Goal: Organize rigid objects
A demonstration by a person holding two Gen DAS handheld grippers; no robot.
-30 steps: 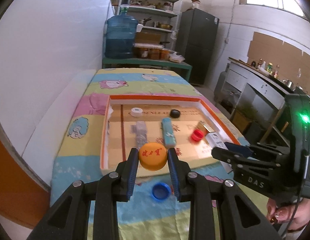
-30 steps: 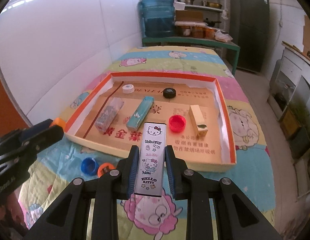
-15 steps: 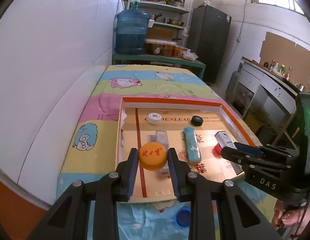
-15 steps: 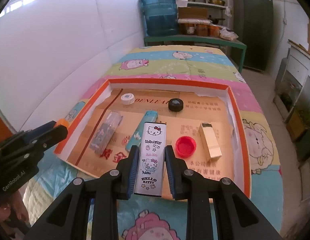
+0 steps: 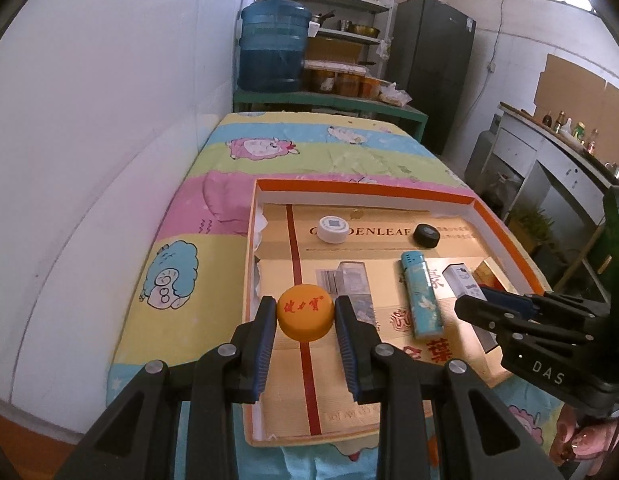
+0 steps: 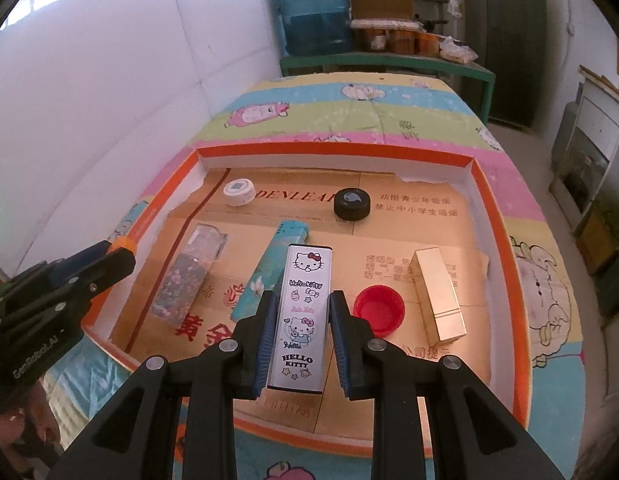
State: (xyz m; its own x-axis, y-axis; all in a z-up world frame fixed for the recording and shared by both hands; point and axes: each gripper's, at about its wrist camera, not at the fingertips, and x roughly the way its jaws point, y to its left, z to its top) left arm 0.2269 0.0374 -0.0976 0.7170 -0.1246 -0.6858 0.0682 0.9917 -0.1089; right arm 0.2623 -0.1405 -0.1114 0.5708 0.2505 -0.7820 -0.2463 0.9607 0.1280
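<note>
Left gripper [image 5: 305, 318]: clamped on orange cap [image 5: 304, 311], lower centre.
Right gripper [image 6: 303, 332]: clamped on Hello Kitty lighter [image 6: 303, 316], above orange-rimmed tray [image 6: 333, 151].

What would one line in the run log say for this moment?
left gripper: shut on orange cap | right gripper: shut on Hello Kitty case | both over orange tray | not yet released

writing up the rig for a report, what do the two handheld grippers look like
Both are matte black plastic with two angled fingers, ribbed blue pads and silver screw heads. The left gripper, seen from the right wrist, bears white "GenRobot.AI" lettering. The right gripper, seen from the left wrist, reads "DAS" in white, with a green housing behind it and a thin black cable.
</note>
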